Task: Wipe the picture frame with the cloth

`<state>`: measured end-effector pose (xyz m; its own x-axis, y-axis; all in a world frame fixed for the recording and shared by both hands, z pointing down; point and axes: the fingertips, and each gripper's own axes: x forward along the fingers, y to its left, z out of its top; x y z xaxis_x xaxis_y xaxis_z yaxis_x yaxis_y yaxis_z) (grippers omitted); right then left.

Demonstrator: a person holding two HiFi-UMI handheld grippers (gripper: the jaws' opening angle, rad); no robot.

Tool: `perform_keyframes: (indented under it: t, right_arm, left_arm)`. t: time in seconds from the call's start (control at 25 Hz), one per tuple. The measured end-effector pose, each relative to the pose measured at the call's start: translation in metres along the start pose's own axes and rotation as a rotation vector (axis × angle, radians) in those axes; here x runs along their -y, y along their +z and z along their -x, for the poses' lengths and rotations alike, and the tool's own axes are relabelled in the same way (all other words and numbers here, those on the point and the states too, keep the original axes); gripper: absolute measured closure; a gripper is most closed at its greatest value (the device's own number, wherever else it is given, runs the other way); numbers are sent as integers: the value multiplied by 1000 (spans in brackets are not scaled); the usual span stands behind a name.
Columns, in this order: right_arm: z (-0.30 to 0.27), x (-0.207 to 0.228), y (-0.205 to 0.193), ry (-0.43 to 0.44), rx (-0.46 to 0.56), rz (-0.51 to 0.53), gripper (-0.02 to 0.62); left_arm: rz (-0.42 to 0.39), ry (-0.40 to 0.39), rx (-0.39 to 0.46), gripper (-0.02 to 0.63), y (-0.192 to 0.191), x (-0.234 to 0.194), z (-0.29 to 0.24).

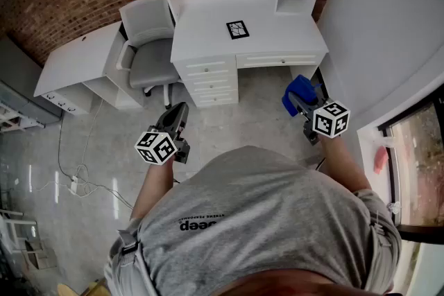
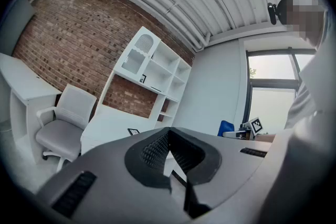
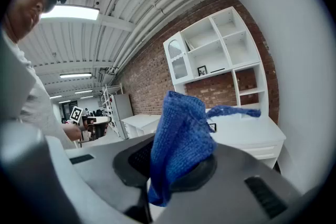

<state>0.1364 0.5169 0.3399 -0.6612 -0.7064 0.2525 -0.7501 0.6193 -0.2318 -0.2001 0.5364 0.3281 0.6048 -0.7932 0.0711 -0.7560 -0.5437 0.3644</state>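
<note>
The picture frame sits on the white desk in the upper middle of the head view, well apart from both grippers. It seems to lie flat, face up. It is nearly square, and its slightly longer side runs across the picture, a little tilted. It has a dark border around a pale panel crossed by thin dark lines; what these show is too small to tell.

In the left gripper view the frame is a tiny dark-edged shape left of centre. In the right gripper view the blue cloth hides all of it but a dark edge.

The left gripper, at lower left of centre, has its jaws together with nothing between them. The right gripper, at right of centre, is clamped on the bunched knitted cloth, which covers its tips.
</note>
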Motion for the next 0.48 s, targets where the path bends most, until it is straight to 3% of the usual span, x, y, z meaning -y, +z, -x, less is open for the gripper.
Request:
perform_keyframes:
  t: [0.48]
  right_arm:
    - [14, 13, -3, -1, 3, -8, 541]
  left_arm:
    - [-16, -3, -20, 600, -4, 16, -12]
